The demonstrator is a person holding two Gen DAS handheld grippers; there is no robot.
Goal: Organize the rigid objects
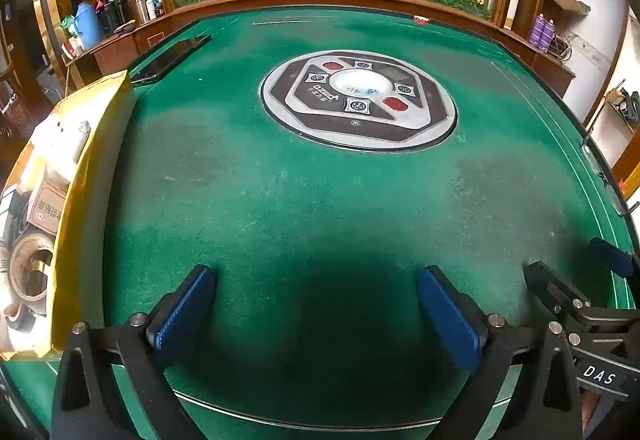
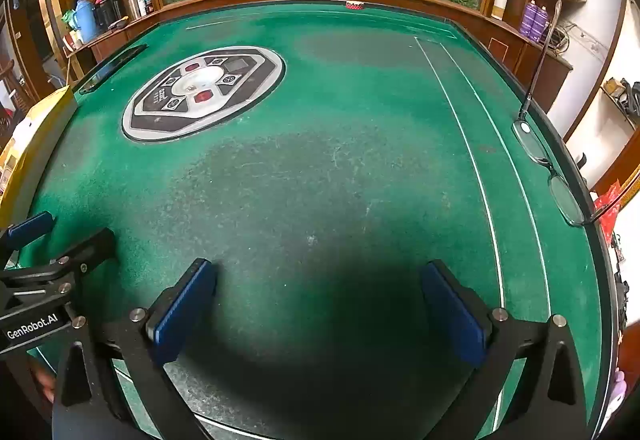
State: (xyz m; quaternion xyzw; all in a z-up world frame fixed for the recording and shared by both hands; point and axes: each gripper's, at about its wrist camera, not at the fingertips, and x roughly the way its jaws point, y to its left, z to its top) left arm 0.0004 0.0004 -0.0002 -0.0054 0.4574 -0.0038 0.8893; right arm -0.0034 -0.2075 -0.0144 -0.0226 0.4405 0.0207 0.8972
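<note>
My left tongs point(image 1: 316, 314) and right tongs point(image 2: 318, 308) both gape wide, nothing between the blue pads, hovering side by side over the green table point(image 2: 320, 179). Glasses point(image 2: 548, 167) lie at the right rim; a yellow box point(image 1: 92, 175) of odds sits at the left edge.

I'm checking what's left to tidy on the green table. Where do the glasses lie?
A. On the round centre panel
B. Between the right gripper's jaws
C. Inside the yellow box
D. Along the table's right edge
D: the right wrist view shows the glasses lying on the green table by its right edge, far from the centre panel and clear of the open right gripper.
</note>
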